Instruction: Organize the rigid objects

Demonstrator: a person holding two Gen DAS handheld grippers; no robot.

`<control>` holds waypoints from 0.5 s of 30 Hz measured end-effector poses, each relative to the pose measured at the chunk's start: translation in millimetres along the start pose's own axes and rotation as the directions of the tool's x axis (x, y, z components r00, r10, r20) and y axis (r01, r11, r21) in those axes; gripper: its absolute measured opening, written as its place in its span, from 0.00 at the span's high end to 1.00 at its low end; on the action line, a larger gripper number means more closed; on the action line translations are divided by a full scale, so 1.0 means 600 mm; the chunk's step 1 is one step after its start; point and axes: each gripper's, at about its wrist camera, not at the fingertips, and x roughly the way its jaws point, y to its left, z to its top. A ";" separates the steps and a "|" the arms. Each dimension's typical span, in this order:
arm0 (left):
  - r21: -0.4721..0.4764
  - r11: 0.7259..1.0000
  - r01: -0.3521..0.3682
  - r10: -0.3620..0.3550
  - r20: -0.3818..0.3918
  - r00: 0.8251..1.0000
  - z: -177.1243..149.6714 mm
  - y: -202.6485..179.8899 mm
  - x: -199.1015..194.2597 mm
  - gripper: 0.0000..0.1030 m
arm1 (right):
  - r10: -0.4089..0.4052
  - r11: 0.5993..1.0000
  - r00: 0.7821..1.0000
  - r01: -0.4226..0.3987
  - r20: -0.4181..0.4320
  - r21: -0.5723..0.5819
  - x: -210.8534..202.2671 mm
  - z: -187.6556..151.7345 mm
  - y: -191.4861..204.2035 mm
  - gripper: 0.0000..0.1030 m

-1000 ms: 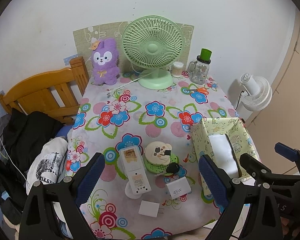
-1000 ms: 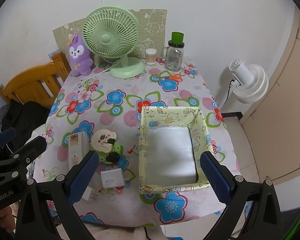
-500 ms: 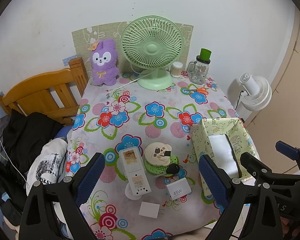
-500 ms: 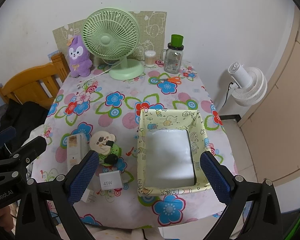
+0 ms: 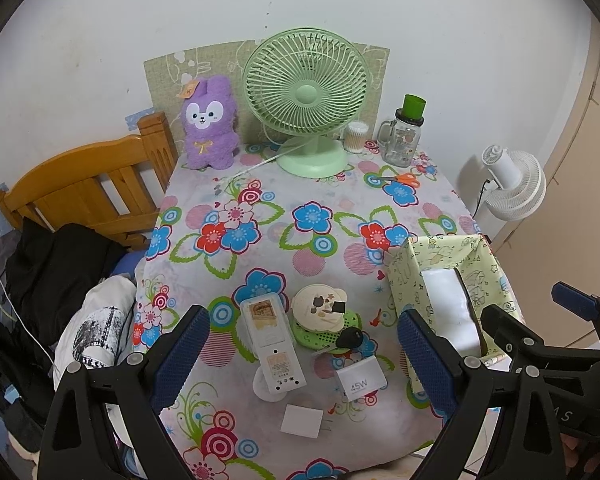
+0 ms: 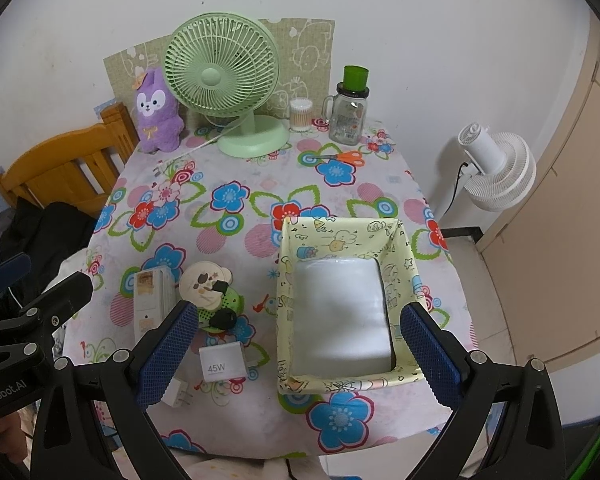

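Observation:
Several small items lie at the near edge of the flowered table (image 5: pixel 260 216). They are a white remote-like device (image 5: pixel 270 344), a cream round piece on a green mesh disc (image 5: pixel 320 312), a black key fob (image 5: pixel 350 336), a white 45W charger (image 5: pixel 360 378) and a flat white plug (image 5: pixel 302 421). To their right stands a yellow-green patterned box (image 6: pixel 340 236) with a white lining. My left gripper (image 5: pixel 302 320) hovers open above the small items. My right gripper (image 6: pixel 300 312) hangs open over the box's left side, holding nothing.
At the back stand a green fan (image 5: pixel 306 96), a purple plush (image 5: pixel 210 124), a cotton-swab jar (image 5: pixel 356 138) and a glass mug with a green lid (image 5: pixel 404 136). Orange scissors (image 5: pixel 400 179) lie nearby. A wooden bed frame (image 5: pixel 84 184) is left, a white fan (image 5: pixel 512 184) right.

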 end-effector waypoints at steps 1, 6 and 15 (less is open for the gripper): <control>0.000 1.000 0.001 -0.001 -0.002 1.000 -0.001 0.002 0.003 0.07 | 0.000 1.000 1.000 0.000 -0.001 0.000 0.001 0.000 0.001 0.01; 0.006 1.000 -0.008 0.008 -0.004 1.000 0.001 0.008 0.009 0.07 | -0.004 1.000 1.000 0.004 0.000 0.011 0.008 0.004 0.002 0.01; 0.011 1.000 -0.010 0.010 -0.034 0.999 0.009 0.021 0.030 0.07 | -0.021 1.000 1.000 0.021 -0.003 -0.001 0.020 0.013 0.015 0.01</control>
